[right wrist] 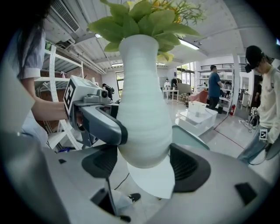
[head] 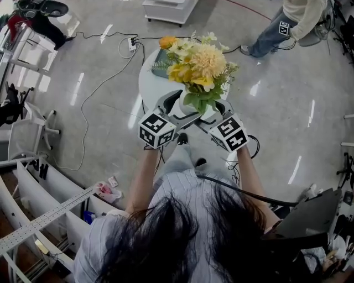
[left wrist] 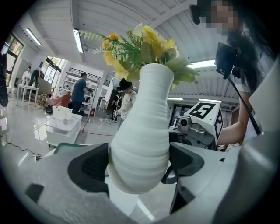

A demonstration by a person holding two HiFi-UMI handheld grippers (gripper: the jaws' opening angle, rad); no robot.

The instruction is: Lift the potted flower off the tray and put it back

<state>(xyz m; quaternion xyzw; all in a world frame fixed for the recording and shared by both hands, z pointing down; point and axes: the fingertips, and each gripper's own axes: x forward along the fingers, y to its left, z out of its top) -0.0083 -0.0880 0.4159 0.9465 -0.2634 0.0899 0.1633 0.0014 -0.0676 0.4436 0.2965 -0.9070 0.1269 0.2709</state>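
Note:
The potted flower is a white ribbed vase holding yellow blooms and green leaves. It hangs in the air above the round white table, upright. My left gripper is shut on the vase's belly from one side. From the other side, my right gripper is shut on it too. The dark green tray lies on the table below and behind the vase, partly hidden by the flowers.
A person stands at the far right of the floor. A power strip with a long cable lies left of the table. A white cart is at the back, shelving at the near left.

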